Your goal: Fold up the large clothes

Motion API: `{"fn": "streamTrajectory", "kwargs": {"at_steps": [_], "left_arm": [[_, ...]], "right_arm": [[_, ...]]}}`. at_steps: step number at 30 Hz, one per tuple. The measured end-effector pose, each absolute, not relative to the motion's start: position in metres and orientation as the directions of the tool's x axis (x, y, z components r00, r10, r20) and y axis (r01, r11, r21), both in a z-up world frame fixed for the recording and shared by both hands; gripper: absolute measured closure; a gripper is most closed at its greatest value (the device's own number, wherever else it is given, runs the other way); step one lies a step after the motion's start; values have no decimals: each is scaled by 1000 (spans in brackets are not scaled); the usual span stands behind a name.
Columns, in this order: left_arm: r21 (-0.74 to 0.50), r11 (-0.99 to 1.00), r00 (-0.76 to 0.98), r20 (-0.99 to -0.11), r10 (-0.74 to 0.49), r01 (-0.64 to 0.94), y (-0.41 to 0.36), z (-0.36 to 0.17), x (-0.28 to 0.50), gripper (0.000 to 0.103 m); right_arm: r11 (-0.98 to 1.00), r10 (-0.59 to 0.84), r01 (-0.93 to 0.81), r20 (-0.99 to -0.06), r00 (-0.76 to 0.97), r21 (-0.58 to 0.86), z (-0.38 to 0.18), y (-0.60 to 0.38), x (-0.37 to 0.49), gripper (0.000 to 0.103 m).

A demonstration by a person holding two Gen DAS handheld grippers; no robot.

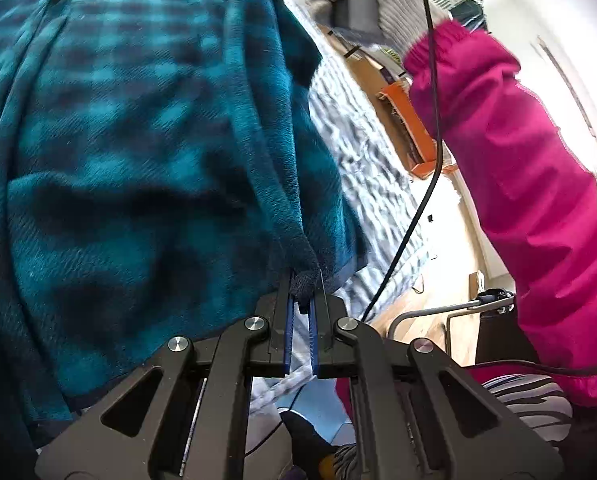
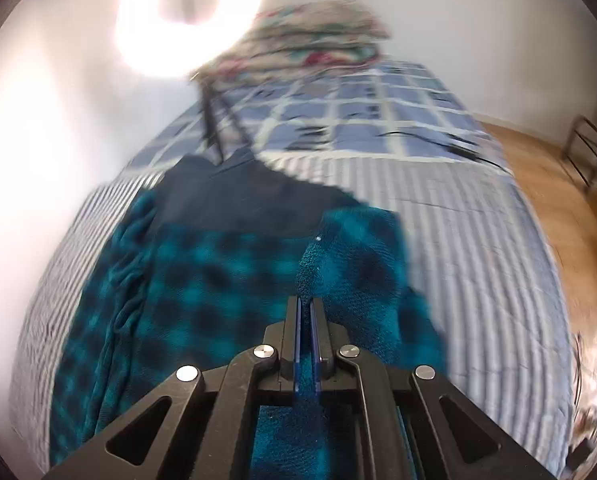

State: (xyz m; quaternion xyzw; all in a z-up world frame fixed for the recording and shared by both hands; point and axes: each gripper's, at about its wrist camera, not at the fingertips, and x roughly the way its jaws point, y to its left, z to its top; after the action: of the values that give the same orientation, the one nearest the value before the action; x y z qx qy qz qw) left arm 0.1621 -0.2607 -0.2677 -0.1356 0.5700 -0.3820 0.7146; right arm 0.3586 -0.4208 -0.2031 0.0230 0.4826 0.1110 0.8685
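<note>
One teal plaid fleece garment (image 2: 226, 280) with a dark navy panel lies spread on the striped bed cover (image 2: 478, 240). Left tool (image 1: 303, 300): jaws closed, pinching a dark hem corner of the garment, with the fabric hanging slack from it in folds. Right tool (image 2: 306, 312): jaws closed over a raised fold of the same fleece; whether cloth sits between the pads cannot be confirmed. A magenta sleeve (image 1: 518, 168) and black cable (image 1: 430, 80) cross the left wrist view. Folded bedding (image 2: 318, 28) sits at the far end of the bed, wood floor (image 2: 546, 168) beside it.
</note>
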Motion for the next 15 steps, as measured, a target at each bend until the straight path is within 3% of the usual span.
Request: {"fn": "streamTrajectory", "kwargs": {"at_steps": [6, 8, 9, 11, 15], "left_arm": [[-621, 696, 40, -735, -677, 362, -260, -282, 165, 99], [-611, 705, 40, -745, -666, 359, -259, -284, 167, 99], [-611, 707, 41, -746, -665, 358, -259, -283, 166, 99], [-611, 706, 41, -745, -665, 359, -258, -283, 167, 99], [-622, 709, 37, -742, -669, 333, -259, -282, 163, 99]], "right_arm": [[961, 211, -258, -874, 438, 103, -248, -360, 370, 101], [962, 199, -257, -890, 411, 96, -263, -354, 371, 95], [961, 205, -257, -886, 415, 102, -263, -355, 370, 95], [958, 245, -244, -869, 429, 150, -253, -367, 364, 78], [938, 343, -216, -820, 458, 272, -218, -410, 336, 77]]}}
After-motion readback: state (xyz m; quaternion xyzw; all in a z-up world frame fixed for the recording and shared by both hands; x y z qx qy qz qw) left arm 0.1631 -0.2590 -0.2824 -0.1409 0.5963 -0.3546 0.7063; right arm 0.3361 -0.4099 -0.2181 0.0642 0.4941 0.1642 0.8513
